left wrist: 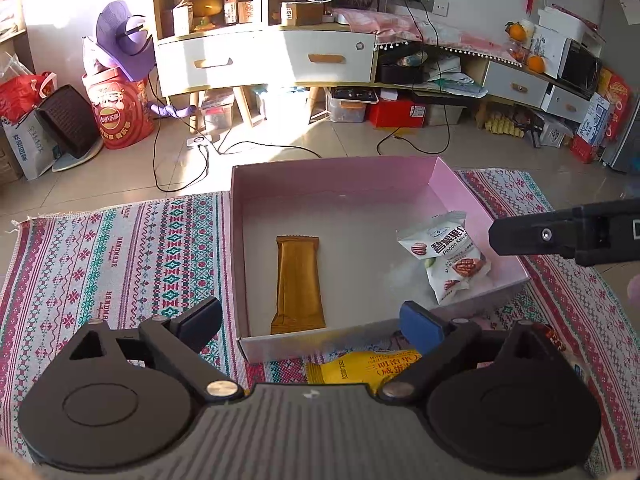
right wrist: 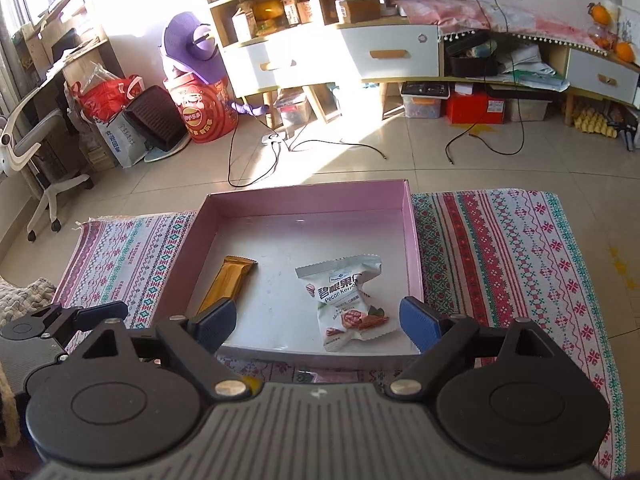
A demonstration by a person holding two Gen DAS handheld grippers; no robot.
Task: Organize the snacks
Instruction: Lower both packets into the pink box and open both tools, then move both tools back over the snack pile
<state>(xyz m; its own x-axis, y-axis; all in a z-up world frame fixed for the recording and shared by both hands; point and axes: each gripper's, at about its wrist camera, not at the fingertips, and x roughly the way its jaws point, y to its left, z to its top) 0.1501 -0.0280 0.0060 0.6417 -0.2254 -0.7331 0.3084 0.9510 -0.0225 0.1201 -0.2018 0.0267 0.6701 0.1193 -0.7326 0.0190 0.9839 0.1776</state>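
A pink box [left wrist: 460, 184] [right wrist: 414, 236] lies on a patterned cloth. Inside it lie a golden-brown bar packet [left wrist: 298, 282] [right wrist: 230, 284] and a white pecan packet [left wrist: 448, 256] [right wrist: 346, 300]. My left gripper [left wrist: 312, 322] hangs open over the box's near wall, nothing between its pads. A yellow packet [left wrist: 360, 366] lies on the cloth just outside the box, under that gripper. My right gripper [right wrist: 316, 322] is open above the box's near edge, with the pecan packet lying free below between the fingers. In the left wrist view, the right gripper's finger [left wrist: 560, 234] reaches in from the right.
The patterned cloth [left wrist: 112, 264] [right wrist: 520, 260] covers the surface around the box. Beyond it is tiled floor with cables [right wrist: 256, 160], a white cabinet [left wrist: 264, 56], a red snack bucket [left wrist: 124, 112], bags and an office chair [right wrist: 36, 152].
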